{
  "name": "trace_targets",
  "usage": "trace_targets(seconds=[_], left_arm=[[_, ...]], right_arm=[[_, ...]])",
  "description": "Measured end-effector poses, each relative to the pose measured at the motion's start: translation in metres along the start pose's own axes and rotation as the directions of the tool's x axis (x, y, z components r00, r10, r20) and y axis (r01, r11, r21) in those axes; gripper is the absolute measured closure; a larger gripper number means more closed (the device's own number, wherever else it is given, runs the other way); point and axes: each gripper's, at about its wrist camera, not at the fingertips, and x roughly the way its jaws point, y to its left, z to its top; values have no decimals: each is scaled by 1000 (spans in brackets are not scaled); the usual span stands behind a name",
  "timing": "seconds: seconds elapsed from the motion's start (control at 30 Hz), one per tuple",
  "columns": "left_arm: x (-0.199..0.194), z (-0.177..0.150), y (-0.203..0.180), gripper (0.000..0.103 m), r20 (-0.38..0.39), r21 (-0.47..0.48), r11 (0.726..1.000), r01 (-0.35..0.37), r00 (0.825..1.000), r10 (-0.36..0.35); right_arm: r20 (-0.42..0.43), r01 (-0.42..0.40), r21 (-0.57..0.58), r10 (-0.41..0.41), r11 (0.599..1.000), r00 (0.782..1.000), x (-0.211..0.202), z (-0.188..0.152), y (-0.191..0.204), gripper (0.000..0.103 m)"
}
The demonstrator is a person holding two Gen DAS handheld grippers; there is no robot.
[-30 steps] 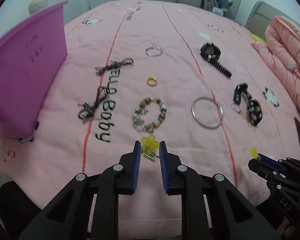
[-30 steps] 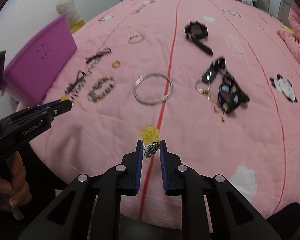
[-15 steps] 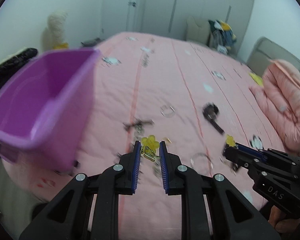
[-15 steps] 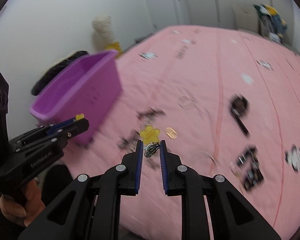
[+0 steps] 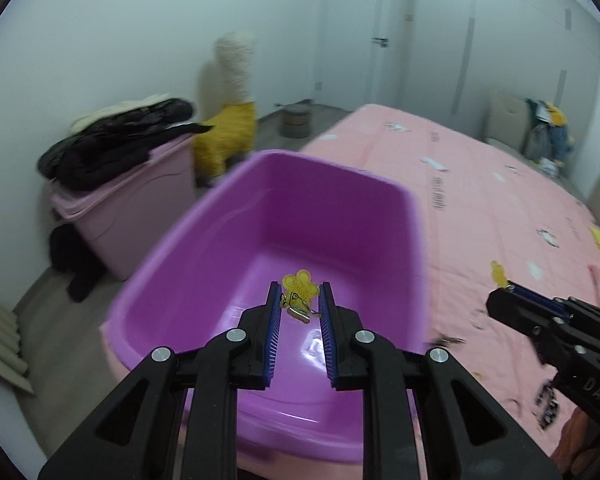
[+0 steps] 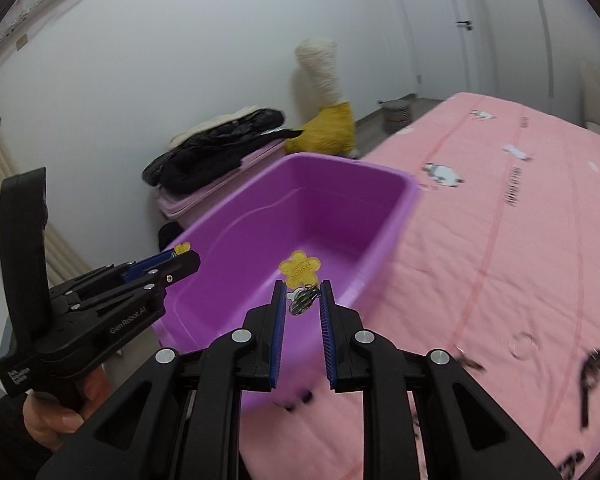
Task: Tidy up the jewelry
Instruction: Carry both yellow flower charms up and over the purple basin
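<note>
My left gripper is shut on a jewelry piece with a yellow flower tag and hangs above the inside of the purple bin. My right gripper is shut on a second yellow flower tag with a small dark metal piece under it, over the bin's near side. Each gripper shows in the other's view: the right gripper at the right, the left gripper at the left by the bin's rim. The bin's visible floor is bare.
The bin stands on the corner of the pink quilted bed. Blurred jewelry lies on the quilt, among it a black watch and a ring. Beyond are a pink storage box under black clothes, a plush toy and white walls.
Both grippers have risen and swung left from the jewelry on the quilt to the purple bin, each still gripping its yellow-tagged piece. The bin now fills the middle of both views.
</note>
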Motion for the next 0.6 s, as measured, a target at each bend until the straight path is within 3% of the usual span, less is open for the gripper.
trace_targets(seconds=[0.3,0.6], left_arm=[[57,-1,44,84,-119,-70,995,-66,991,58],[91,-6,50,84,-208,-58,993,-99,974,85]], right_arm=[[-183,-10,-21,6,1000,983,106,22,21,86],[-319,47,-10,-47,999,947,156,18,9,86]])
